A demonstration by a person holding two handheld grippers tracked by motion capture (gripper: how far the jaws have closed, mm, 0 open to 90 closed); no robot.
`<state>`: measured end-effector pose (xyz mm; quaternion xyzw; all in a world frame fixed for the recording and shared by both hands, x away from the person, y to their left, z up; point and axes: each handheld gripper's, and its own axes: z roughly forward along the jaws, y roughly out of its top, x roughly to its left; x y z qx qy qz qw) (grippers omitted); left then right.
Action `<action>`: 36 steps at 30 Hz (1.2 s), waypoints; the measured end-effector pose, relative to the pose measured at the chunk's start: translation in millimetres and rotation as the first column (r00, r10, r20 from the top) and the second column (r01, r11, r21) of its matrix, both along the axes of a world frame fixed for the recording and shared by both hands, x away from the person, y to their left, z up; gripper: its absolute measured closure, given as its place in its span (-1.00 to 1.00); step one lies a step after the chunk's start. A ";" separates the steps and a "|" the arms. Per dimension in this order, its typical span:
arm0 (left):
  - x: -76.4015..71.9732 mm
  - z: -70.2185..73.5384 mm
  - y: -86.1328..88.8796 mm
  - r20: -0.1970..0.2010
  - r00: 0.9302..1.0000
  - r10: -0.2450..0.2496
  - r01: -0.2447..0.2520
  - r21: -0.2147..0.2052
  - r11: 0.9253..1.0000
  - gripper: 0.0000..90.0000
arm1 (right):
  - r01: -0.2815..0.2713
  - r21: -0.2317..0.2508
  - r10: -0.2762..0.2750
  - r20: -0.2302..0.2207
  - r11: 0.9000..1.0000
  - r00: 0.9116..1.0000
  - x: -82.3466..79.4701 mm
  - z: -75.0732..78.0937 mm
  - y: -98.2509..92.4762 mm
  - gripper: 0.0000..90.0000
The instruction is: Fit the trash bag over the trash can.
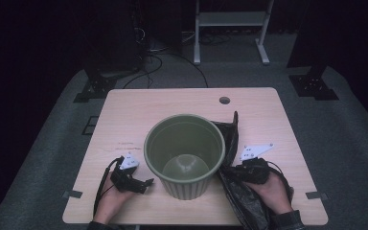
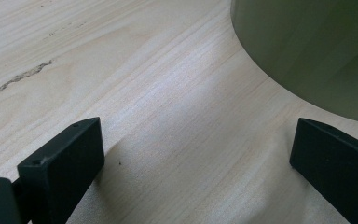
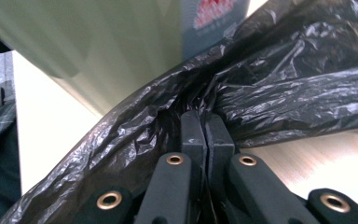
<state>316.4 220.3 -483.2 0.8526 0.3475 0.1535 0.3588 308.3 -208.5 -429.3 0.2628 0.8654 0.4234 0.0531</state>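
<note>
Up close, right claw [image 3: 207,122] apparently pinches black bag [image 3: 279,88] beside bin [image 1: 184,153].

Crumpled black plastic bag [image 1: 243,191] lies beside the upright green bin [image 1: 184,153], apparently touching.

Round olive-green plastic bin [image 1: 185,154] with faint vertical ribbing, glossy crinkled black plastic bag [image 1: 249,196] by the right edge of the pale light-wood grained bench [image 1: 172,103]. Bin's got a blue label with red print [image 3: 214,18]. Both grippers are black with grey plates.
</note>
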 end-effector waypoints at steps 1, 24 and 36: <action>0.0 0.0 0.0 0.000 1.000 0.000 0.000 0.000 1.000 -0.97 | -0.008 0.007 0.008 0.000 1.000 1.000 -1.2 2.7 -0.8 0.98; 0.0 0.0 0.0 0.000 1.000 0.000 0.000 0.000 1.000 -0.97 | -0.185 0.108 0.173 0.115 0.977 0.978 -35.2 75.3 -10.6 0.98; 0.1 0.0 0.0 0.000 1.000 0.000 0.000 0.000 1.000 -0.97 | -0.293 0.156 0.266 0.177 0.943 0.948 -38.3 124.7 -4.6 0.98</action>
